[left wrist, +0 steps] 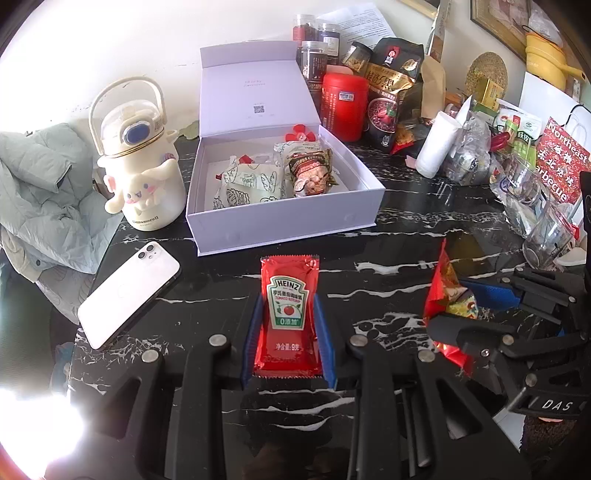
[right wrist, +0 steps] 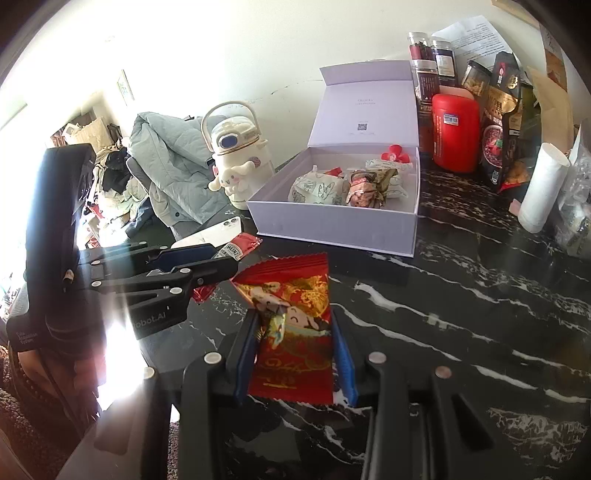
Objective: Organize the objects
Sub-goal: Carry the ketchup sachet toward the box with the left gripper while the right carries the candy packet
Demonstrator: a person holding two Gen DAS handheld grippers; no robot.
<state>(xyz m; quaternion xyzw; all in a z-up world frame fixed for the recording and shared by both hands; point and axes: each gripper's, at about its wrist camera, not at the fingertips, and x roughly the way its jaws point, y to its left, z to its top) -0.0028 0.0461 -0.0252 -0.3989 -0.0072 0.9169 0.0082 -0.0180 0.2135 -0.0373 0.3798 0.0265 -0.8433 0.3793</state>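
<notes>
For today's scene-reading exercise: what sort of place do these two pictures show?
Probably a lived-in home, at a dining table or counter: a black marble tabletop crowded with food packets, a padded jacket slung nearby, framed pictures on the wall.

Right gripper (right wrist: 295,332), at six o'clock: blue pads clamped on a red-and-gold snack packet (right wrist: 291,325) above the black marble table (right wrist: 461,314). Left gripper (right wrist: 236,254), at nine o'clock: closed on a ketchup sachet (right wrist: 240,246). Open white box (right wrist: 336,225), at twelve o'clock, holding wrapped snacks; cream kettle-shaped bottle (right wrist: 236,162) just beside it at eleven o'clock.
</notes>
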